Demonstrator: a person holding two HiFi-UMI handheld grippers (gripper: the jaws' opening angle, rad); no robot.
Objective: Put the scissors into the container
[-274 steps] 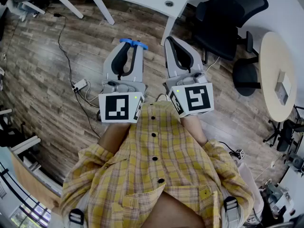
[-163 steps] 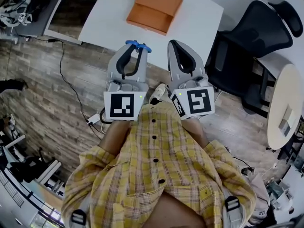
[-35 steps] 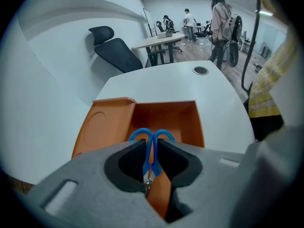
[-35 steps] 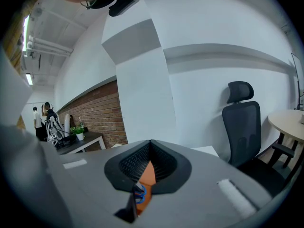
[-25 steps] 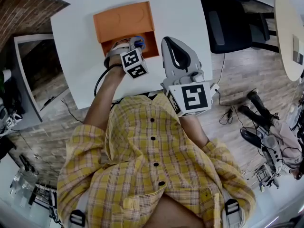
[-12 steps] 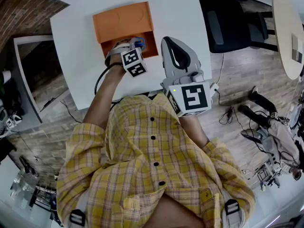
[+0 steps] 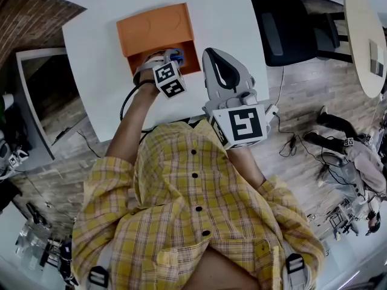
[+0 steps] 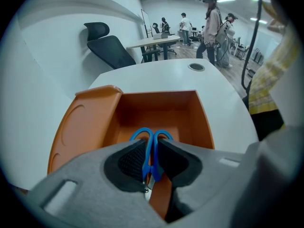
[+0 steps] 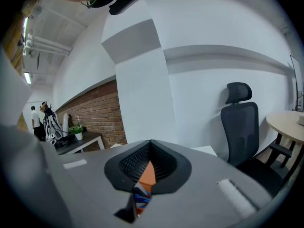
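An orange container (image 7: pixel 190 63) lies open on the white table (image 7: pixel 230 17), its lid (image 7: pixel 154 28) folded back. My left gripper (image 7: pixel 169 55) hangs over the open box, shut on the blue-handled scissors (image 7: pixel 176 55). In the left gripper view the scissors (image 8: pixel 151 144) stand handles up between the shut jaws, above the container (image 8: pixel 156 109). My right gripper (image 7: pixel 219 70) hovers beside the box over the table's near edge, shut and holding nothing. In the right gripper view the right gripper (image 9: pixel 150 152) shows a sliver of orange and blue through its jaws.
A black office chair (image 7: pixel 296 29) stands right of the table, with a round table (image 7: pixel 369 35) beyond it. A dark desk (image 7: pixel 42 95) sits at the left. Cables and gear (image 7: pixel 338 144) lie on the wooden floor. People (image 8: pixel 211 25) stand far off.
Since the earliest frames the person has gone from the open floor to the white table, and the left gripper has reached over the orange box with the scissors. Over the last second almost nothing moved.
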